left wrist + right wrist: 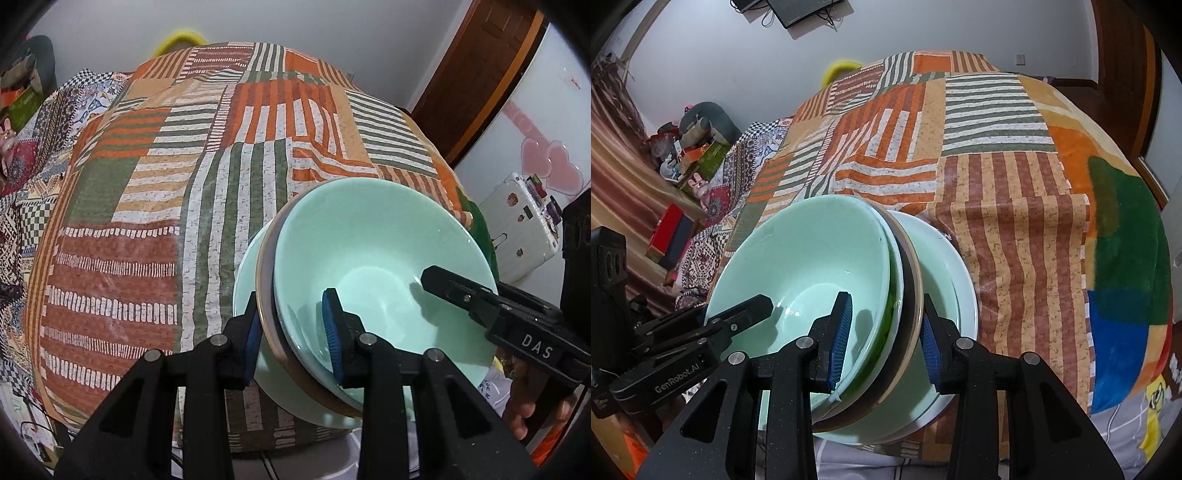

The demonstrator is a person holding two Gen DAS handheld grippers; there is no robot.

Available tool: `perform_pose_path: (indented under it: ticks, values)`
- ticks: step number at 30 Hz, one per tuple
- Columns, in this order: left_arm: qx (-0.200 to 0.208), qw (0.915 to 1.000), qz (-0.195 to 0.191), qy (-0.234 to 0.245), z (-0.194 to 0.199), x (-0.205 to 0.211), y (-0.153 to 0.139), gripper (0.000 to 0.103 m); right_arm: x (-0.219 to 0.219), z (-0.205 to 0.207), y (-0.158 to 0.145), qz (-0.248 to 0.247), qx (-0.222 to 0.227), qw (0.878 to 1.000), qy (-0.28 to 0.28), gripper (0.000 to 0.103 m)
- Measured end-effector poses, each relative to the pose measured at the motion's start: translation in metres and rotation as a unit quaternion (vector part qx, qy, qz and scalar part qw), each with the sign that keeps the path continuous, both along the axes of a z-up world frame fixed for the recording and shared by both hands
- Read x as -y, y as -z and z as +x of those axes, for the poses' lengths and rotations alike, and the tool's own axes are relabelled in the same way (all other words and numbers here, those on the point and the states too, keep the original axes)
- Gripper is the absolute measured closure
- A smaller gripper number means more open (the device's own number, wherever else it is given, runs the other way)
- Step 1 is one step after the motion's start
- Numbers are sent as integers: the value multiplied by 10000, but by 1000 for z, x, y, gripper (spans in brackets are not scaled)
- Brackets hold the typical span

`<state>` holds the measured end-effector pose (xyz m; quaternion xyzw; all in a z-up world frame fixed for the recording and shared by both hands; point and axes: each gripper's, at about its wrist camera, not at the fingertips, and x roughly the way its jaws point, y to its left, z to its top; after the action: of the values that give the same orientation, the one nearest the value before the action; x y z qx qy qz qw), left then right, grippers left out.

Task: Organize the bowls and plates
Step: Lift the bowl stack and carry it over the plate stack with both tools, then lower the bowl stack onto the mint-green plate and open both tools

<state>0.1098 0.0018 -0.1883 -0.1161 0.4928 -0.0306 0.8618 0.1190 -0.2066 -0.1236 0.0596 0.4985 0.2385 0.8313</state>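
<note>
A patchwork striped cloth covers the table. At its near edge sits a nested stack of dishes, openings upward: glossy mint bowl on top, a dark tan-rimmed plate beneath. The left gripper and right gripper each clamp the stack's rims from opposite sides.

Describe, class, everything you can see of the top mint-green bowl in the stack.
The top mint-green bowl is glossy, likely ceramic, deep, round and empty. It is nested in a stack over a brown-rimmed dish and paler dishes, near the edge of the striped cloth. One pad of the left gripper and one of the right gripper sit inside it.
</note>
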Motion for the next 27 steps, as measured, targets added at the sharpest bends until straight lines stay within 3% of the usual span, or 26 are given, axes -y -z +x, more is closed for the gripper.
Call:
perform_pose_path:
  ticks: [4,6,9,14,20,27]
  values:
    - [47,9999,142,11,-2,3,-2,71,0,-1,-1,12,15,10000,-43,66]
    - [78,9997,229,6,-3,5,-5,70,1,-4,-5,-13,112,9999,-35,56]
    - [142,9996,253,-8,-6,4,-10,70,5,-13,-15,-198,397,9990,31,49]
    - [746,9957,541,-77,-30,3,-48,70,13,-22,-32,-218,627,9978,54,48]
    - [1772,9815,711,-146,-70,7,-113,61,18,-40,-70,-18,1173,9931,23,47]
    - [2774,9575,759,-206,-116,15,-171,50,26,-76,-126,306,2173,9756,24,30]
